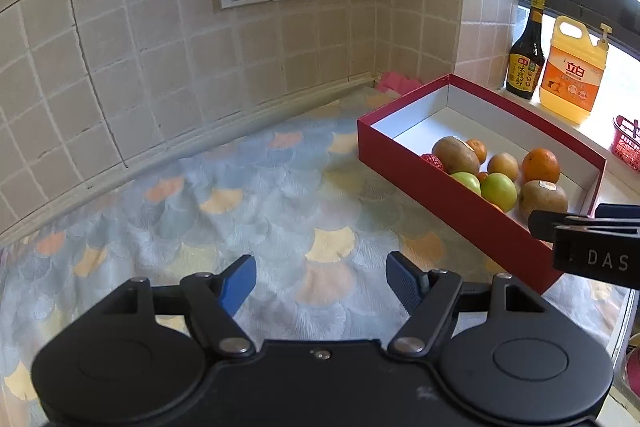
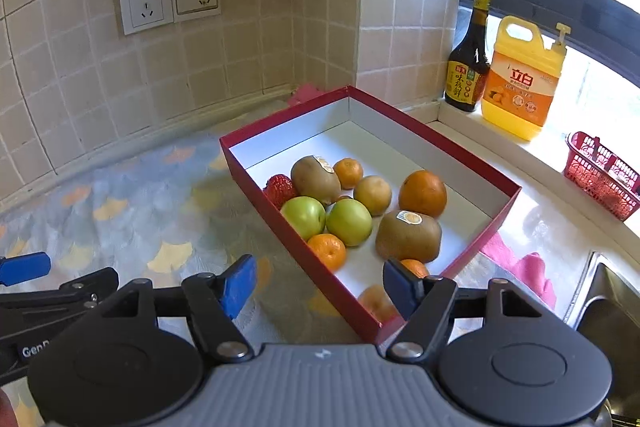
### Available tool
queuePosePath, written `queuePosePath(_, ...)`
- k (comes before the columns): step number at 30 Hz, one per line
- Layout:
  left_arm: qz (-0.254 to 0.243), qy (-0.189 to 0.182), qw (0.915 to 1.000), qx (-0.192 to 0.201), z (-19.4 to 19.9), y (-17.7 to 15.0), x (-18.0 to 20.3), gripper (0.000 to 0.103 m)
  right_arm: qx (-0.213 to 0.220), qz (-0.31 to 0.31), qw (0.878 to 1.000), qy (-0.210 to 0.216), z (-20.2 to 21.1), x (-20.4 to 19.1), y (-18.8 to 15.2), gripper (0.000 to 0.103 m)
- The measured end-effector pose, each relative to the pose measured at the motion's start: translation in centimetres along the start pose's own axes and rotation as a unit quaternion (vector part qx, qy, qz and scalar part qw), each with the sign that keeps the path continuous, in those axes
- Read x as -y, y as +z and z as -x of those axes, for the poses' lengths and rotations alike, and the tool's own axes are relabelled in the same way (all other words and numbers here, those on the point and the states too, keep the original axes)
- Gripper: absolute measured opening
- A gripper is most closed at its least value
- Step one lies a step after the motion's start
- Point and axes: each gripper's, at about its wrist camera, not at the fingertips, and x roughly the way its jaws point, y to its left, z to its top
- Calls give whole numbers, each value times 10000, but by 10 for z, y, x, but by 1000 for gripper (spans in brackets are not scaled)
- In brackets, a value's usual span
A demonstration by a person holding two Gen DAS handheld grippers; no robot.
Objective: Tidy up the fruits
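**Both grippers empty, fruit sits in the red box**

Your left gripper (image 1: 321,281) hangs over the patterned table (image 1: 192,211) with its blue fingers spread wide, nothing between them. Your right gripper (image 2: 320,285) is spread wide too and holds nothing; it hovers over the near corner of the red box (image 2: 320,267), right finger above the box interior, left finger outside over the table.

The red box lies on the table near the tiled corner, white inside. The fruit is bunched toward its near end: two kiwis (image 2: 409,235) with stickers, two green apples (image 2: 349,221) touching side by side, a big orange (image 2: 423,193), a strawberry (image 2: 279,190) against the left wall, small mandarins (image 2: 327,251), and a yellowish round fruit (image 2: 372,195) between the far kiwi and the orange. One more pale fruit near the right finger is half hidden, can't tell what it is.

On the windowsill behind the box stand a dark sauce bottle (image 2: 467,67) and a yellow detergent jug (image 2: 522,83), just beside each other. A red basket (image 2: 600,175) sits further right on the sill. Pink cloth (image 2: 528,267) lies right of the box, beside the sink (image 2: 612,311). Two wall sockets (image 2: 170,5) are on the tiles
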Motion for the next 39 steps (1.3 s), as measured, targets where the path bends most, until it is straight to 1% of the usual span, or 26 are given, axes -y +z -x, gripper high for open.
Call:
queuePosePath(5, 5, -61, 10000, -45, 2, -3, -1, 85, 16, 17, 10000, -73, 5, -2, -2, 75)
queuePosePath(13, 76, -22, 9999, -129, 0, -6, -10, 85, -22, 27, 10000, -37, 5, -5, -3, 76)
queuePosePath(21, 79, -17, 9999, -125, 0, -7, -15, 85, -54, 87, 9999, -13, 4, -9, -5, 76)
queuePosePath(39, 65, -25, 9999, -117, 4, -10, -15, 85, -81, 88, 9999, 19, 5, -12, -10, 76)
